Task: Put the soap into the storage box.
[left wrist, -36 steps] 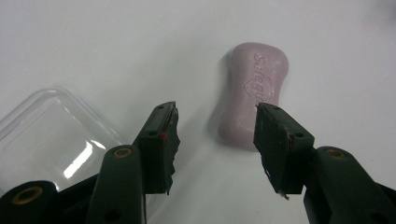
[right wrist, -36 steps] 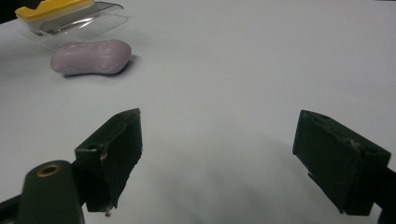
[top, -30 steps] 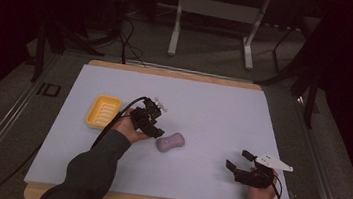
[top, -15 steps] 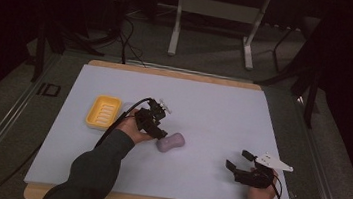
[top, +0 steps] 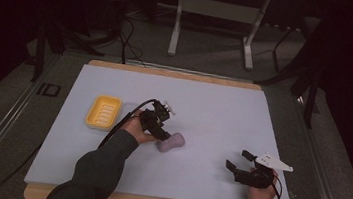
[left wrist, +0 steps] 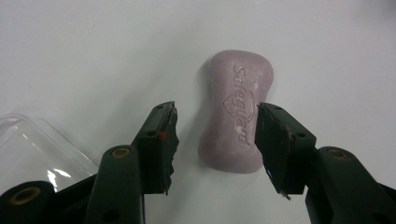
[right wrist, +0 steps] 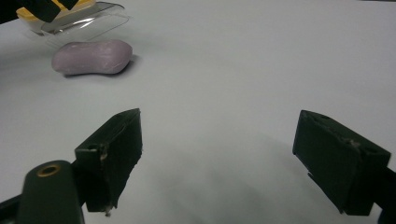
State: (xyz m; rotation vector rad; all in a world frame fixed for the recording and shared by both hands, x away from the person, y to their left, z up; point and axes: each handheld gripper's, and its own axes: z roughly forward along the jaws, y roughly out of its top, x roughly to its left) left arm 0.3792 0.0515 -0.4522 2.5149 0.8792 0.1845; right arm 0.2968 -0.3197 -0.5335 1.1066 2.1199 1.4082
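The purple soap bar [left wrist: 236, 116] lies flat on the white table cover [top: 213, 109], a little left of the middle in the high view, and the yellow soap dish [top: 104, 112] is seen at about 10 o'clock from it, near but apart, with a clear lid [left wrist: 32, 149] just beside the dish. The left gripper [left wrist: 215, 135] is placed over the bar with one jaw on each side of its narrow waist; in the left gripper view the right jaw stands at the edge of the bar or touches it, while a clear gap is left at the left jaw, so the bar is not clamped, and the jaws have just been opening a little. The right gripper [right wrist: 217, 154] is held wide open and empty over the bare cover, at about 4 o'clock from the bar in the high view. The step in hand is judged to be the grasp of the bar. For a good grasp, the gripper should be centred so that both pads meet the waist together, and the jaws should be closed slowly, because a soap bar is likely smooth and can be pushed aside or turned by one pad alone. The bar should be lifted only when it is held firmly.
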